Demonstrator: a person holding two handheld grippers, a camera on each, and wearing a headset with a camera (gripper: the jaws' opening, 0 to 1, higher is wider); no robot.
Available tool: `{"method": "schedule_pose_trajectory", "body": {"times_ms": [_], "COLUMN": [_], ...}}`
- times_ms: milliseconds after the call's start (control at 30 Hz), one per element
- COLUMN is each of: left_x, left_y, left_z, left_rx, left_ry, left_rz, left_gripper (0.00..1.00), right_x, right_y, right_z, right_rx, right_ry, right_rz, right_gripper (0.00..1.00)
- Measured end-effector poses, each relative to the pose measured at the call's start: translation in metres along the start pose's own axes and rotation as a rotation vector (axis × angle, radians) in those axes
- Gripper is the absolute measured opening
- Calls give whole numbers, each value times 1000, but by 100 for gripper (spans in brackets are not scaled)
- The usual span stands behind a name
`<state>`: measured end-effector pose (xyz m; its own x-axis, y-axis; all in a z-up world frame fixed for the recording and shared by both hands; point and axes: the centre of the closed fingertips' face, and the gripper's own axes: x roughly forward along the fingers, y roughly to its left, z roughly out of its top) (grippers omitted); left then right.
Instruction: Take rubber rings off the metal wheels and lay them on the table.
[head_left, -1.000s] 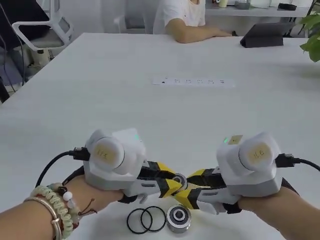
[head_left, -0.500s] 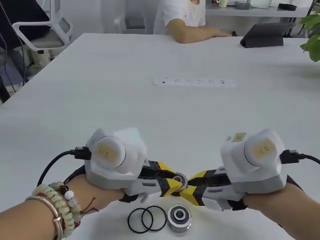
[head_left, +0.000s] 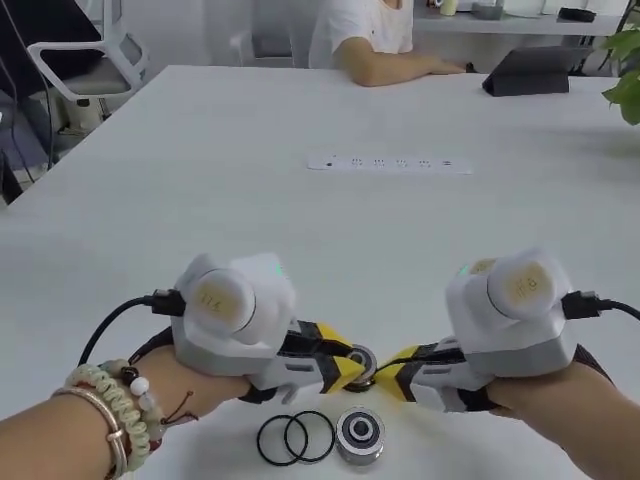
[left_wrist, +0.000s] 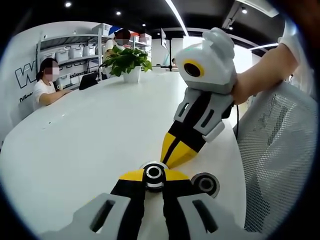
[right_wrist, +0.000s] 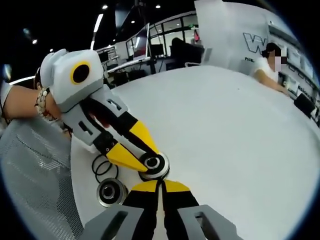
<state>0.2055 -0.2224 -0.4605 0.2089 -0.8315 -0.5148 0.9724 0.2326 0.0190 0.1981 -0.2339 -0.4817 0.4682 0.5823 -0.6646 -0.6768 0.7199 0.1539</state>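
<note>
Item, nearest the table's (head_left: 300, 230) near edge: two black rubber rings (head_left: 293, 438), lying flat and overlapping, and just beside them to the right a loose metal wheel (head_left: 358, 433), also flat, with no ring visible on it. Item, just above these, off the surface: a second wheel (head_left: 358, 360), clamped between the jaws of the left gripper (head_left: 347, 368); the left gripper view shows it seated squarely at the jaw tips. Item: the right gripper (head_left: 393, 363), jaws pressed together with no gap, tips just beside the held wheel (whether they pinch an edge of its rubber ring is too small to tell). Change noted over the last second: the right gripper has drawn back to the right and rolled a little, so its tips no longer tuck under the wheel, while the left gripper, the two laid rings and the loose wheel have kept their places. Reading of that: one wheel looks finished and two rings delivered. The held wheel is the one in hand, and the right gripper is probably either tugging at its ring or backing off for a fresh bite. Item, mid-table, well apart: a white power strip (head_left: 388, 163). Item, at the far edge: a seated person's forearm (head_left: 385, 68), and a dark tablet (head_left: 530, 70) at the far right corner.
</note>
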Motion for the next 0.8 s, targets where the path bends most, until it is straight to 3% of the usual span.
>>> {"method": "schedule_pose_trajectory", "body": {"times_ms": [467,533,600,633,667,800], "left_x": [0,-1,-1,-1,-1,0], "left_y": [0,-1,-1,-2,-2,-3], "left_z": [0,0,-1,-1,-1,0], "left_rx": [6,5,4,0,0,5], "left_ry": [7,7,8,7,6,6], "left_rz": [-1,-2,-4,-8,-9,-15], "left_gripper": [7,7,7,7,7,7], "right_x": [-6,-7,-8,-9,-10,-10], "right_y": [-3,-3,-3,-2,-2,-3], "right_z": [4,5,7,14,13,10], "right_rx": [48,73,142,197,238,231], "right_ry": [-24,-29,-53,-98,-88,-71], "right_rz": [-26,-20,-1,21,25,23], "right_gripper": [0,0,0,0,0,0]}}
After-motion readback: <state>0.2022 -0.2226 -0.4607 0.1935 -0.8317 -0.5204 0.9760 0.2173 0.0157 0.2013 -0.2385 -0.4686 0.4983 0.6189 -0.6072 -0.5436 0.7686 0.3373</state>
